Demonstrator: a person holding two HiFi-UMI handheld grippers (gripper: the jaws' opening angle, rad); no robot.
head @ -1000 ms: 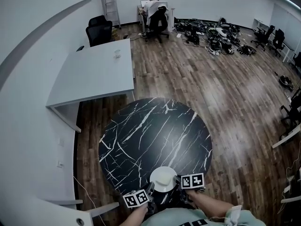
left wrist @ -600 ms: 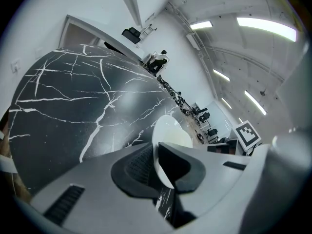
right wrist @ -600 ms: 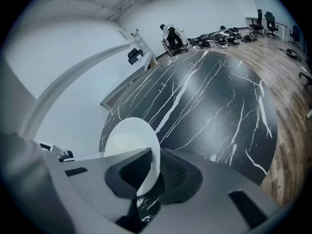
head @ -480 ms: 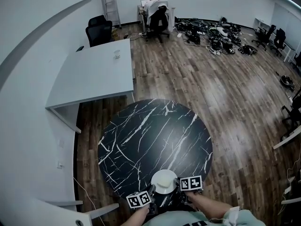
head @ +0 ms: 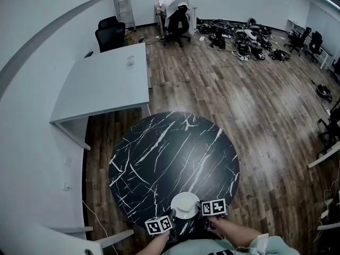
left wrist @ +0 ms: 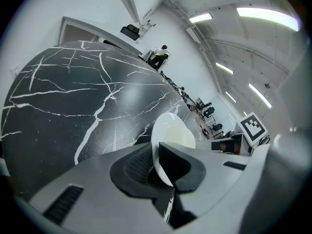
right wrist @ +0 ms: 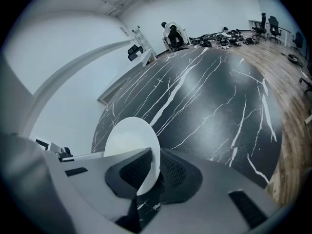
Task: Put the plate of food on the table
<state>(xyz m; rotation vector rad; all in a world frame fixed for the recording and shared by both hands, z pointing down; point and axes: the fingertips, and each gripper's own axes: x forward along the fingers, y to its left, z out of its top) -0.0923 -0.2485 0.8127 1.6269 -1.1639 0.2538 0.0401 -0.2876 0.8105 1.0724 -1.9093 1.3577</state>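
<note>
black table [head: 159, 153] | plate [head: 184, 203] level | left claw [left wrist: 156, 163], right claw [right wrist: 155, 168] on rim

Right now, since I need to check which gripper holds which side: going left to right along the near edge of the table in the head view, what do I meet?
left gripper → plate of food, with each gripper's jaws closed on the rim at its own side → right gripper
</note>
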